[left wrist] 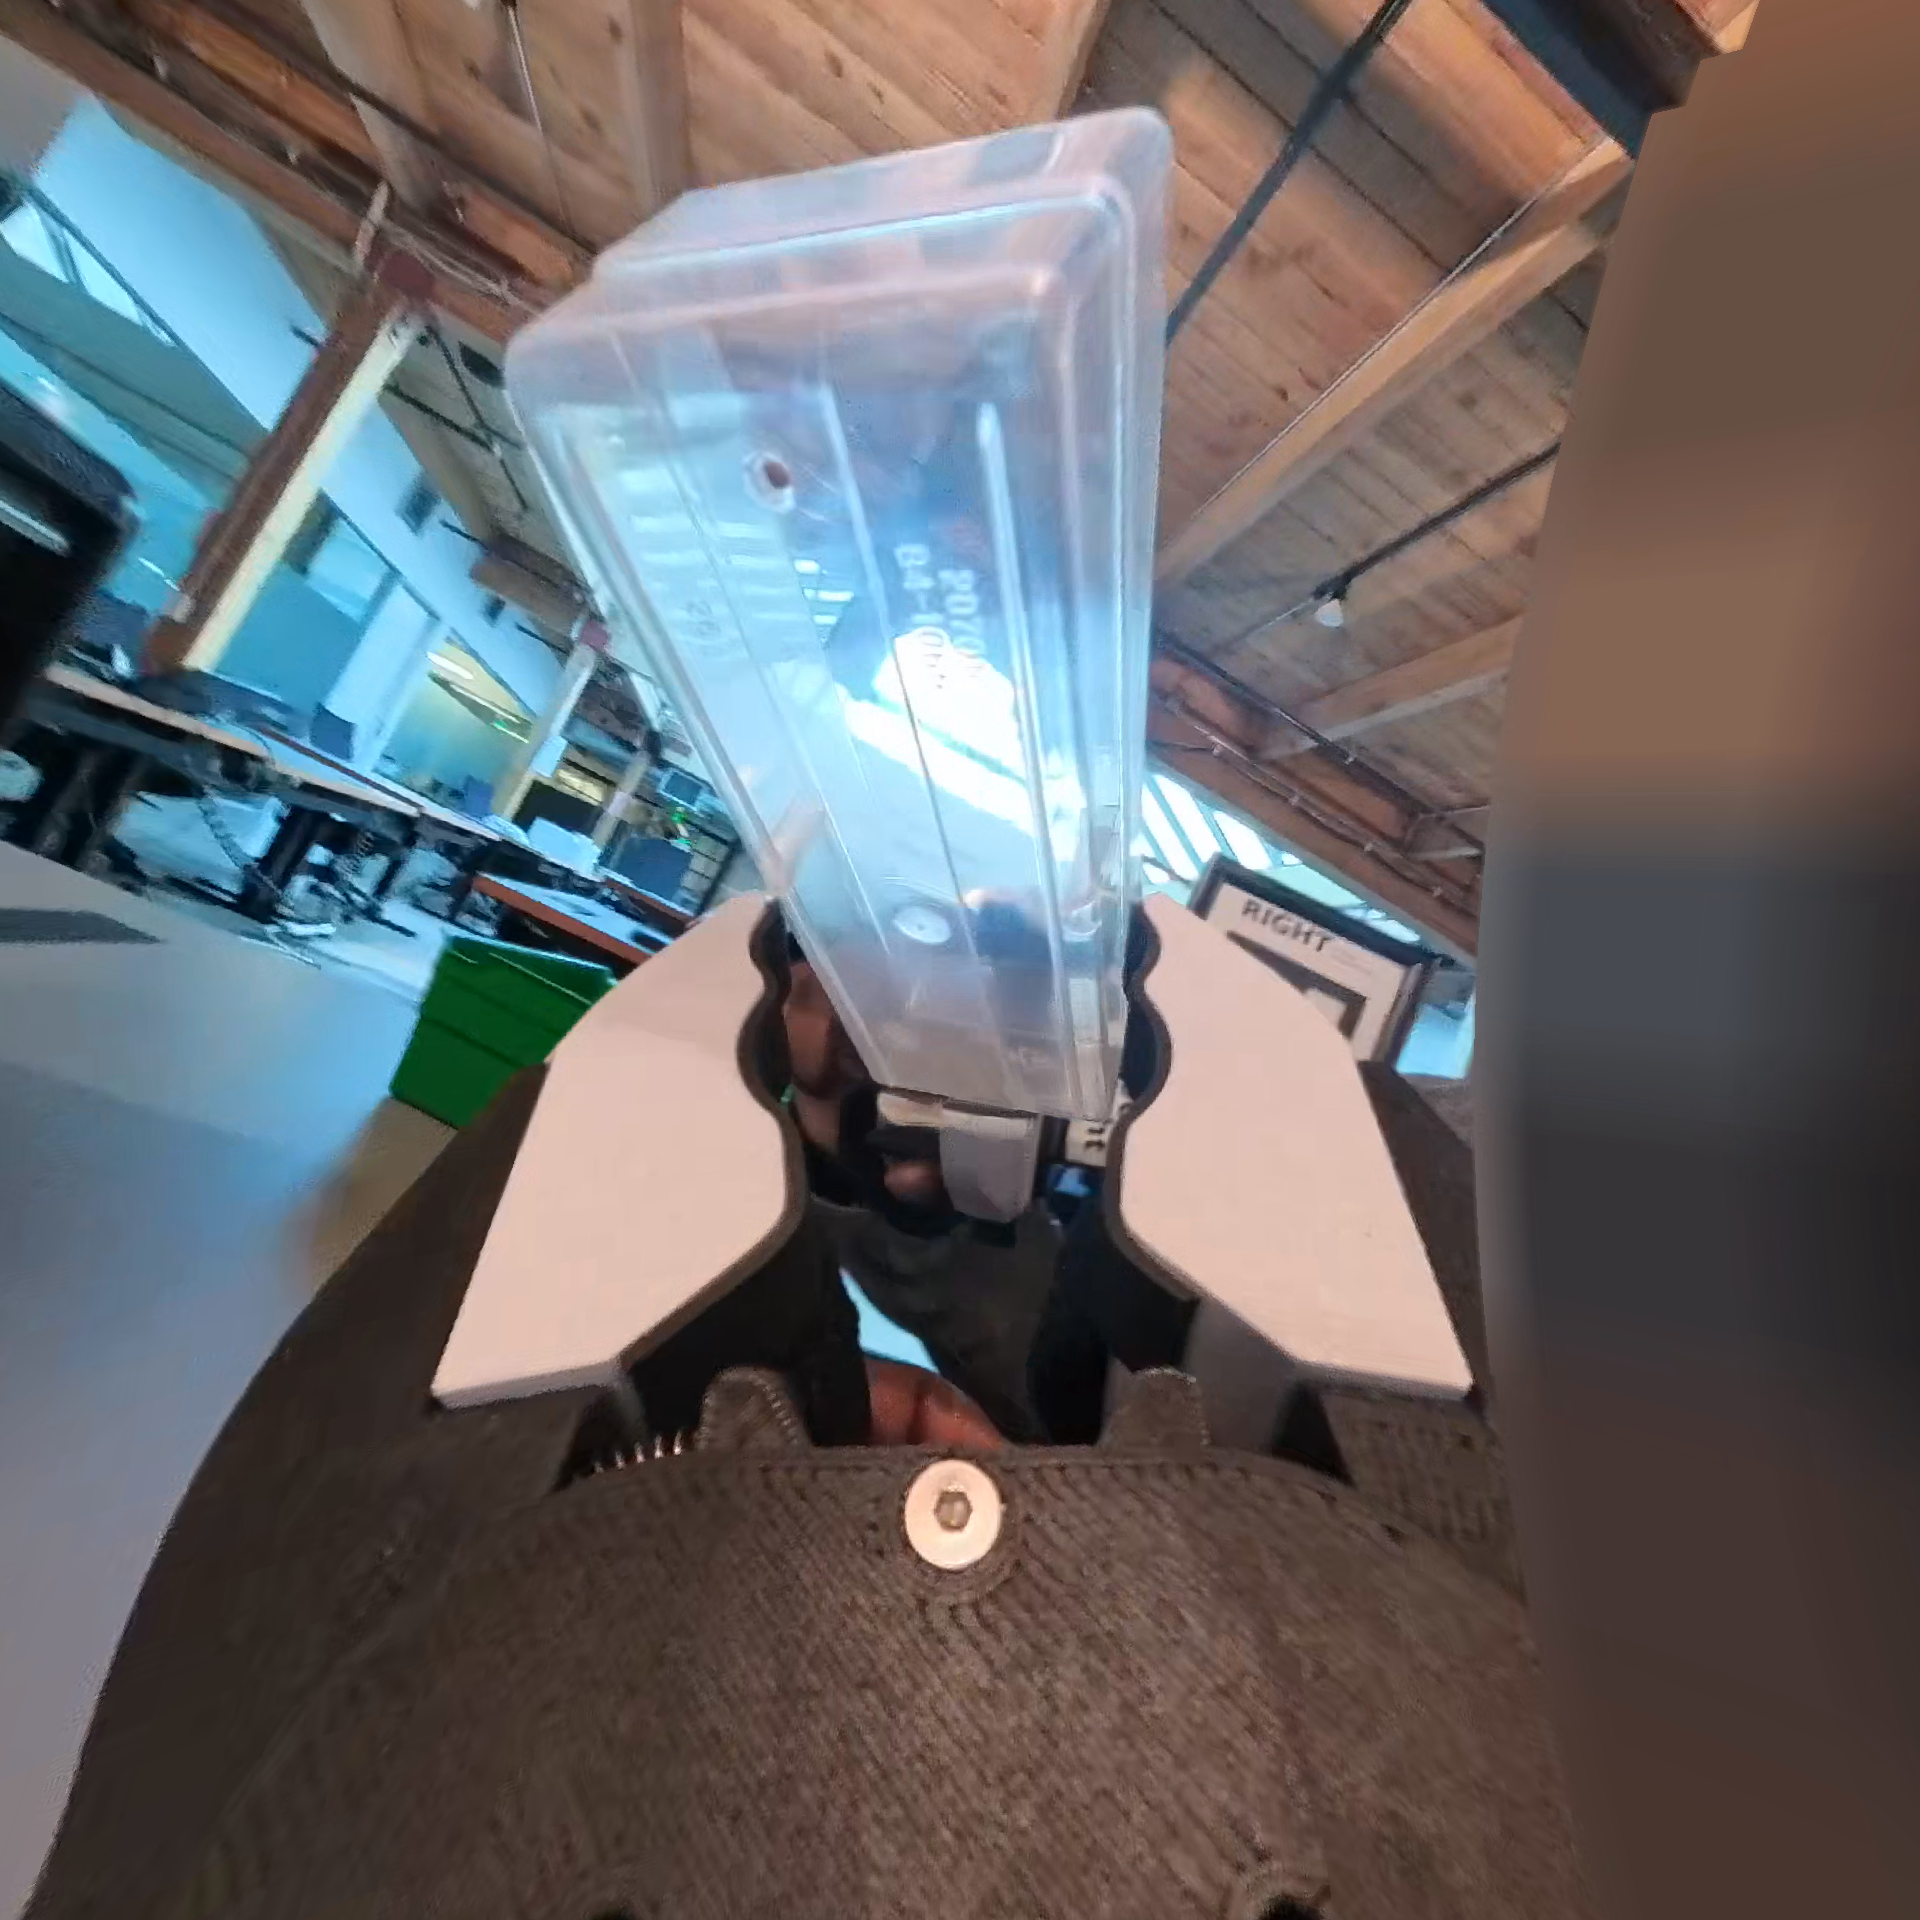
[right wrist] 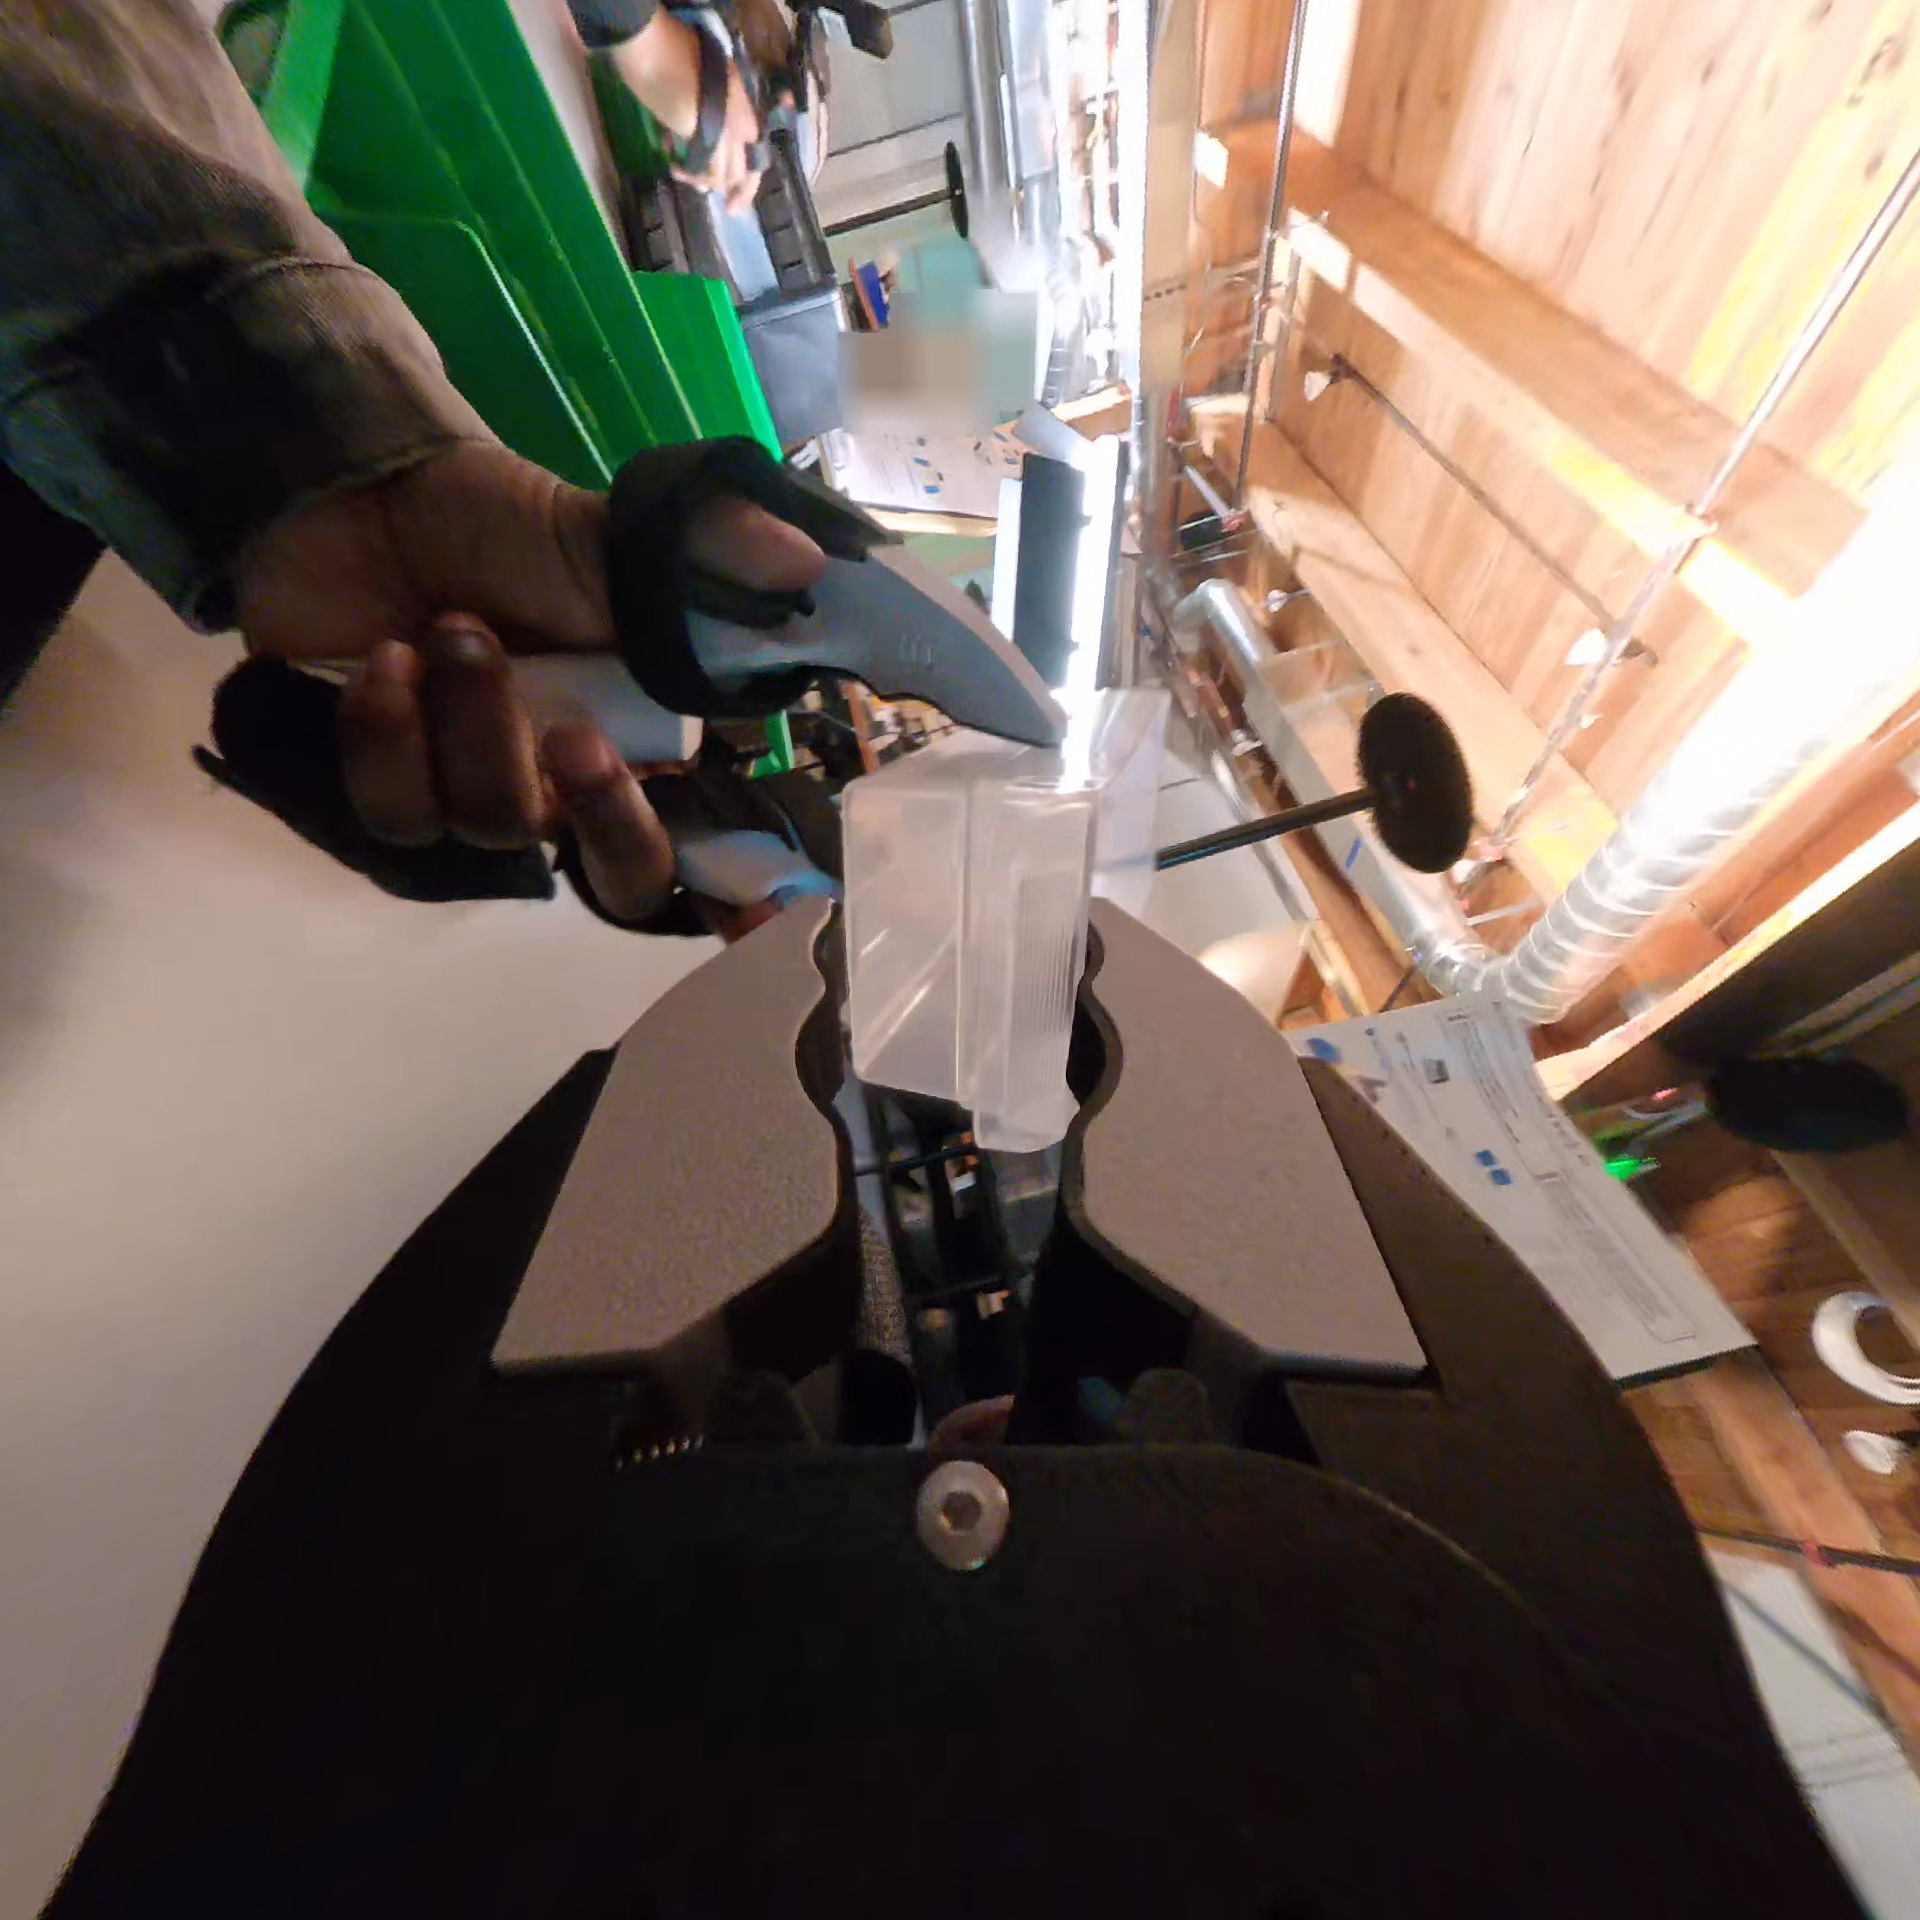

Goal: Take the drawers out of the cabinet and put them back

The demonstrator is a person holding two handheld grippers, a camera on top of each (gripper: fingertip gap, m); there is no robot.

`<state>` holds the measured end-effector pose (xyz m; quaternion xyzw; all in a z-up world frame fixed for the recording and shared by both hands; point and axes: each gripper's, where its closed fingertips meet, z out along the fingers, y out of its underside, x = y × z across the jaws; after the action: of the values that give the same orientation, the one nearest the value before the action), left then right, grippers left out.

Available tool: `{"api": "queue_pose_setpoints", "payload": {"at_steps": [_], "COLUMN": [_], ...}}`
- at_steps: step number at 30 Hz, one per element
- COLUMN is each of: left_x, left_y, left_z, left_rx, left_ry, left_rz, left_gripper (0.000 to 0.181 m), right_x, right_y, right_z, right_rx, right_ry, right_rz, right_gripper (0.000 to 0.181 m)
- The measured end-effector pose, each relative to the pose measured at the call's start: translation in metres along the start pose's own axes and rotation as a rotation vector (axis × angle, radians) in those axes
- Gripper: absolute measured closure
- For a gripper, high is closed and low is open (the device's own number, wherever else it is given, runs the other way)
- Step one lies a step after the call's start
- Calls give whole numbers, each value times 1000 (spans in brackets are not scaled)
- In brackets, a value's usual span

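A clear plastic drawer (left wrist: 852,582) is held up in the air, pointing towards the wooden ceiling. My left gripper (left wrist: 945,997) is shut on its near end. In the right wrist view the same drawer (right wrist: 966,935) sits between the fingers of my right gripper (right wrist: 961,997), which is shut on it. There the left gripper (right wrist: 894,655), held by a gloved hand (right wrist: 447,665), meets the drawer's far top edge. A grey fingertip (left wrist: 982,1153) shows just below the drawer in the left wrist view. The cabinet is not in view.
A white table top (left wrist: 156,1143) lies at the left and also shows in the right wrist view (right wrist: 156,1143). Green bins (left wrist: 499,1008) (right wrist: 499,208) stand at its far edge. A large blurred brown-grey shape (left wrist: 1714,935) fills the right side. Another person (right wrist: 717,114) stands far back.
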<state>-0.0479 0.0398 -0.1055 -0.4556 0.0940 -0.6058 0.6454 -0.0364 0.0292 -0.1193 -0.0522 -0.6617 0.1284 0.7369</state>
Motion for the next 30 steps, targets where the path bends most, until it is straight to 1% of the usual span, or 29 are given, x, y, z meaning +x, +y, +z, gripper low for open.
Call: {"api": "queue_pose_setpoints", "payload": {"at_steps": [2, 3, 4, 6, 7, 8, 9, 10, 11, 13, 15, 17, 19, 21, 23, 26, 28, 30], "left_x": [0, 0, -3, -11, -13, -12, -11, -10, -10, -13, -16, -15, -17, -17, -16, -23, -27, -31], "left_y": [-2, -4, -4, 2, 7, 10, 15, 21, 26, 34, 37, 40, 43, 45, 43, 32, 25, 21], "left_z": [-2, -2, -4, -6, -6, -5, -3, -1, 1, 1, 1, 1, 1, 1, 2, -1, -4, -6], "left_rx": [-8, -9, -19, -108, -154, -179, -198, -224, -252, -294, -317, -334, -355, -364, -350, -312, -287, -271], "left_ry": [-25, -47, -94, -183, -205, -215, -210, -196, -187, -194, -198, -194, -206, -206, -207, -267, -303, -330], "left_rz": [99, 162, 246, 472, 568, 625, 645, 645, 644, 654, 657, 668, 682, 678, 678, 687, 684, 689], "left_gripper": [121, 121, 122, 122, 122, 122, 122, 122, 122, 122, 122, 122, 122, 123, 124, 118, 118, 118], "right_x": [-4, -7, -9, -2, 7, 14, 18, 22, 24, 18, 4, -1, -2, -3, 2, 27, 47, 66], "right_y": [6, 11, 15, 17, 21, 22, 16, 15, 13, 9, 0, -5, -2, -1, -1, 7, 17, 32], "right_z": [-1, -3, -6, -11, -11, -11, -11, -9, -6, 0, 2, 6, 9, 6, 1, -25, -57, -99], "right_rx": [-28, -42, -57, -58, -74, -78, -39, -27, -27, -70, -107, -126, -150, -159, -156, -210, -287, -405], "right_ry": [-74, -135, -208, -337, -360, -400, -461, -468, -459, -468, -535, -546, -522, -535, -516, -458, -424, -404], "right_rz": [124, 242, 394, 766, 958, 1116, 1211, 1248, 1223, 1089, 990, 955, 925, 889, 851, 774, 709, 649], "right_gripper": [143, 137, 126, 102, 95, 89, 87, 92, 96, 103, 102, 106, 120, 124, 125, 126, 125, 126]}}
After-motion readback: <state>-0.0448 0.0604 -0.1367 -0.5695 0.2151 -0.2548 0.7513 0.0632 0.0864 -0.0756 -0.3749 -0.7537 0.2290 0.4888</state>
